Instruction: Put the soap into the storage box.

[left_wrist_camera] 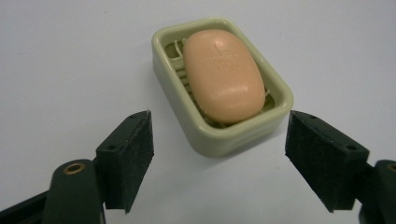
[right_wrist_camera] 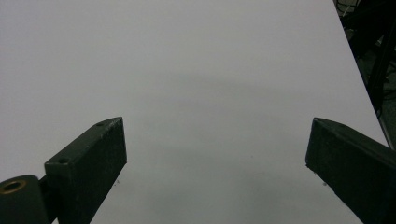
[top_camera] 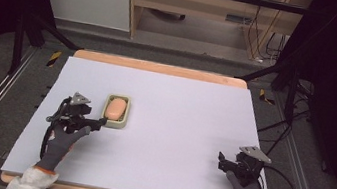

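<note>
A peach-coloured bar of soap [top_camera: 116, 108] [left_wrist_camera: 223, 74] lies in a pale green soap dish [top_camera: 125, 114] [left_wrist_camera: 219, 140] on the left half of the white table sheet. My left gripper [top_camera: 99, 123] [left_wrist_camera: 218, 161] is open just in front of the dish's near end, its jaws spread wider than the dish and apart from it. At the table's front right, my right gripper [top_camera: 223, 162] [right_wrist_camera: 215, 168] is open over bare sheet with nothing between its jaws.
The white sheet [top_camera: 177, 126] covers a wooden table [top_camera: 160, 67]. Gloved hands [top_camera: 61, 141] hold both grippers. Dark floor, metal rails and cables surround the table; a wooden cabinet [top_camera: 200, 3] stands beyond the far edge.
</note>
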